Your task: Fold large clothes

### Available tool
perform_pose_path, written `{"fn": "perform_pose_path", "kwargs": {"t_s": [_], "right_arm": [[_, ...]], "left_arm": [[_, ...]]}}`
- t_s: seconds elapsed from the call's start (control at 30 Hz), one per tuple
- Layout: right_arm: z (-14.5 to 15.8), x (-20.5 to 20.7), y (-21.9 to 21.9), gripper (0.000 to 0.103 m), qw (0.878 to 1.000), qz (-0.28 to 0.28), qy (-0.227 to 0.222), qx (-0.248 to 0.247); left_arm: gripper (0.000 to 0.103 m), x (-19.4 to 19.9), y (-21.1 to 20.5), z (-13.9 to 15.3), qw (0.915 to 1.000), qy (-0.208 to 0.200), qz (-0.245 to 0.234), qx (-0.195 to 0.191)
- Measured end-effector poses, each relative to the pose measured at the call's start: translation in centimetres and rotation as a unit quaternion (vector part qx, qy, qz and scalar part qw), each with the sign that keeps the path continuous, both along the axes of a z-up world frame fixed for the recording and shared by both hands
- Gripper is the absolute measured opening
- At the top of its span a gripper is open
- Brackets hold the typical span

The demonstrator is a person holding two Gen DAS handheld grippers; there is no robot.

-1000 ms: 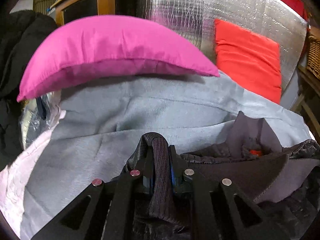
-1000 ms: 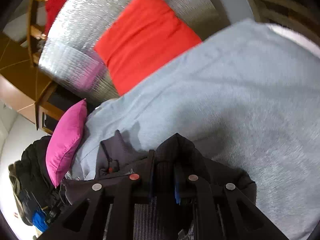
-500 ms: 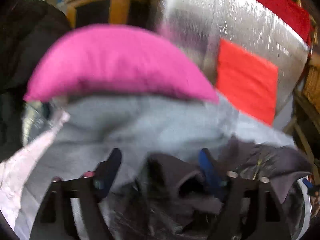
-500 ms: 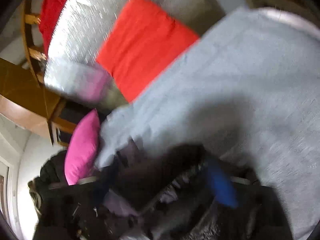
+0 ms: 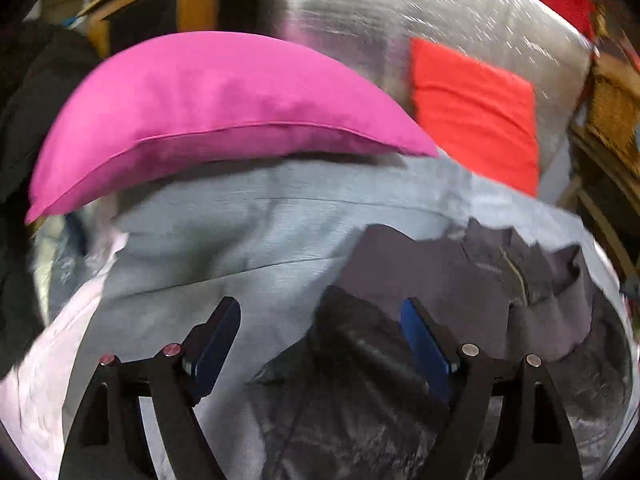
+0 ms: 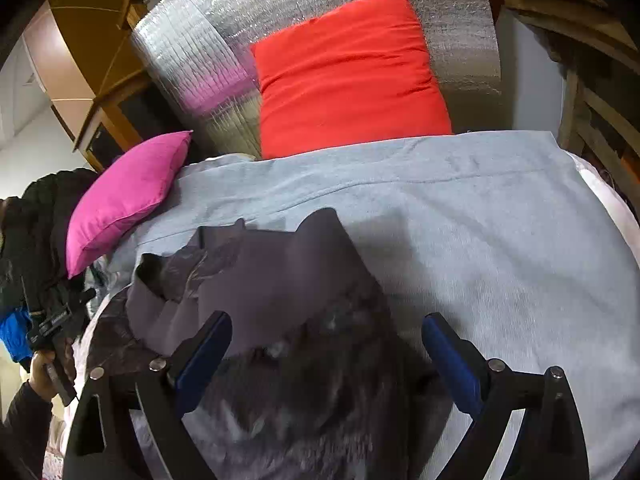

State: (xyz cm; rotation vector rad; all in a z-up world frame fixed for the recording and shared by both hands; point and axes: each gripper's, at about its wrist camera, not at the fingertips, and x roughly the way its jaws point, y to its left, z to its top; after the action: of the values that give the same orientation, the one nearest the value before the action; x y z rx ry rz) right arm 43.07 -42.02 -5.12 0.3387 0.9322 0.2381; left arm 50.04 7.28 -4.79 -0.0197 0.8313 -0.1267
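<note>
Home: cushions, wooden cabinet

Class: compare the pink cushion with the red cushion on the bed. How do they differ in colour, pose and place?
The pink cushion is magenta; the red cushion is bright red. The pink one lies tilted at the left edge of the grey blanket; the red one stands upright against the silver foil panel behind the blanket. Both are plain, stuffed fabric cushions.

Left gripper fingers spread above dark jacket on grey blanket.
</note>
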Motion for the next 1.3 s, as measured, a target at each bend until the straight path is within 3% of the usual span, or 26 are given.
{"fn": "perform_pose_path", "kwargs": {"t_s": [0.2,0.3,0.5,0.53,0.57,0.6,0.63,0.73,0.77,0.83,0.87,0.9,0.93,0.97,1.03,1.1,1.2,1.23,1.3], "right_arm": [[-1.8,2.2,0.4,0.097,0.999,0.019,0.021,-0.035],[-2.6,2.9,0.3,0.097,0.999,0.021,0.027,-0.036],[-3.2,4.7,1.3,0.097,0.998,0.043,0.029,-0.034],[-3.4,5.0,1.6,0.097,0.998,0.044,0.031,-0.037],[-3.7,5.4,2.0,0.095,0.998,0.046,0.036,-0.038],[-4.1,5.8,2.3,0.079,0.997,0.047,0.043,-0.043],[-4.4,5.9,2.7,0.047,0.996,0.042,0.050,-0.056],[-3.8,5.6,3.5,0.023,0.994,0.040,0.044,-0.088],[-2.7,5.1,3.3,0.022,0.995,0.031,0.024,-0.096],[-1.2,4.2,1.5,0.019,0.998,-0.009,-0.008,-0.070],[-1.3,4.1,0.0,0.019,0.998,-0.042,-0.011,-0.055],[-2.1,4.3,-0.7,0.018,0.997,-0.063,0.003,-0.054],[-3.6,4.6,-1.3,0.004,0.994,-0.081,0.029,-0.063],[-4.9,4.7,-1.6,0.000,0.990,-0.099,0.048,-0.084],[-6.5,4.2,-3.0,0.000,0.988,-0.126,0.063,-0.068],[-7.1,3.6,-4.8,0.001,0.988,-0.142,0.056,-0.008],[-5.8,3.0,-5.7,0.002,0.989,-0.146,0.031,0.017],[-5.3,2.9,-5.8,0.004,0.989,-0.144,0.023,0.027],[-4.2,2.9,-5.5,0.032,0.991,-0.126,0.014,0.040]], "left_arm": [[0.083,3.3,-2.1,-1.7,0.9988,0.022,-0.022,0.038],[0.083,5.0,-3.0,-3.3,0.9954,0.069,-0.043,0.049],[0.082,5.3,-4.1,-4.3,0.9943,0.067,-0.068,0.048],[0.064,5.3,-4.2,-4.5,0.9943,0.065,-0.068,0.049],[0.034,5.5,-4.2,-4.8,0.9937,0.076,-0.063,0.053],[0.028,5.7,-4.3,-5.0,0.9932,0.082,-0.053,0.063],[0.024,5.7,-4.2,-5.1,0.9936,0.078,-0.051,0.065],[0.018,4.7,-3.5,-3.6,0.9969,0.038,-0.031,0.062],[0.018,4.3,-2.8,-2.8,0.9983,0.020,-0.018,0.052],[0.017,4.5,-1.0,-2.7,0.9994,0.011,0.018,0.027],[0.017,5.4,0.0,-4.0,0.9982,0.039,0.042,0.019],[0.017,6.1,0.6,-5.3,0.9958,0.072,0.056,0.006],[0.017,6.4,0.8,-6.4,0.9935,0.092,0.068,0.000],[0.018,6.5,0.9,-7.2,0.9920,0.098,0.079,0.007],[0.019,6.4,0.8,-7.6,0.9925,0.095,0.077,0.007],[0.021,6.5,0.6,-7.4,0.9928,0.092,0.076,0.013],[0.034,6.5,0.0,-6.8,0.9944,0.078,0.070,0.014],[0.046,6.1,0.0,-6.3,0.9953,0.067,0.069,0.012],[0.064,5.3,0.4,-5.2,0.9969,0.046,0.064,-0.007]]}}
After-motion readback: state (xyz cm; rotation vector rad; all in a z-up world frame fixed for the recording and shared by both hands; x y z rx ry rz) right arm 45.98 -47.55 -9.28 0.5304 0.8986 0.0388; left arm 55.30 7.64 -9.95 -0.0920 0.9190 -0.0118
